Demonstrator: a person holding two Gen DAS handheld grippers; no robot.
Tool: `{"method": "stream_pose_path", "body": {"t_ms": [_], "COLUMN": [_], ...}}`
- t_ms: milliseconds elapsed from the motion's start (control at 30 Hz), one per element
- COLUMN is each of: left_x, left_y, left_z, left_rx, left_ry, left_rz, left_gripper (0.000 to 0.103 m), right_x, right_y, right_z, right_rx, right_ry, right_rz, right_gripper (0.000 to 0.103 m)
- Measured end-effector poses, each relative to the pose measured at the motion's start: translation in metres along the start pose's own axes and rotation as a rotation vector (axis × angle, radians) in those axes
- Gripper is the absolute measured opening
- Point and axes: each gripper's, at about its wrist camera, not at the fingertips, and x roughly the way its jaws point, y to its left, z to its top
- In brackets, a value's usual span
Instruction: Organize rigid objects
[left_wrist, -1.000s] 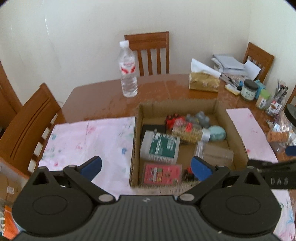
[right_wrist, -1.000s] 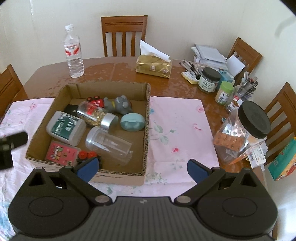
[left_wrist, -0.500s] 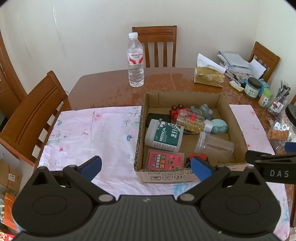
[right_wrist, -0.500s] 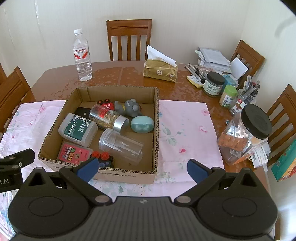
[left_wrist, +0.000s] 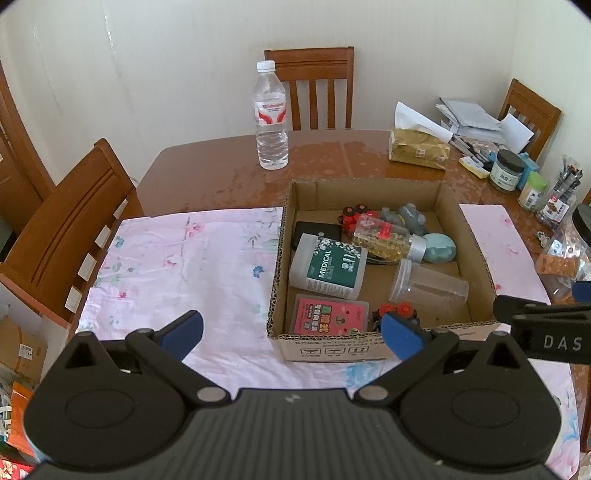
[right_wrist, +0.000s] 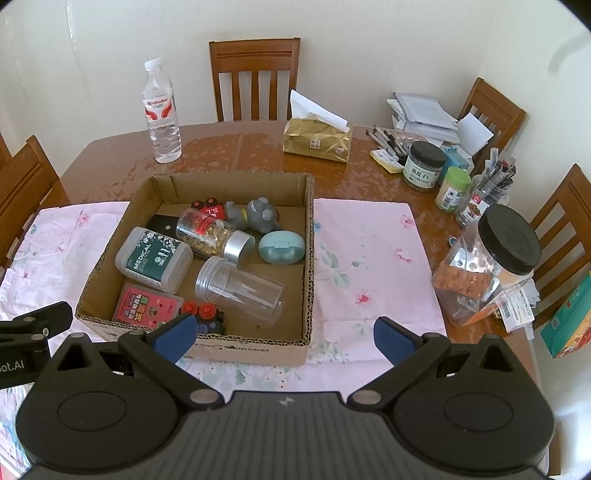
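Pink floral cloth (right_wrist: 365, 251) over a glossy brown tabletop (right_wrist: 258, 147); brown cardboard box (right_wrist: 309, 258); green-labelled white bottle (right_wrist: 153, 258); teal case (right_wrist: 282, 246); gold tissue pack (right_wrist: 317, 142).

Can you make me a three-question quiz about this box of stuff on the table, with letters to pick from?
1. Where is the water bottle?
A. inside the cardboard box
B. standing on the bare table behind the box
C. on a chair

2. What colour is the egg-shaped case in the cardboard box?
A. teal
B. yellow
C. purple

3. How is the empty clear jar?
A. upright with a lid
B. lying on its side, no lid
C. full of beads

Answers: 1 B, it stands on brown wood past the box. 2 A, it looks pale teal. 3 B, its open mouth faces sideways.
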Motion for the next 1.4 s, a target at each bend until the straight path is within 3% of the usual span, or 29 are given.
{"method": "stream_pose_path", "body": {"t_ms": [1400], "left_x": [-0.0035], "left_y": [0.0002], "left_z": [-0.0002], "left_rx": [-0.015], "left_ry": [0.003], "left_rz": [0.003], "left_gripper": [0.102], "right_x": [-0.0057], "right_y": [0.0052], "right_z": [0.0012], "right_rx": [-0.015], "right_ry": [-0.011], "right_rz": [0.010], "right_gripper": [0.103]}}
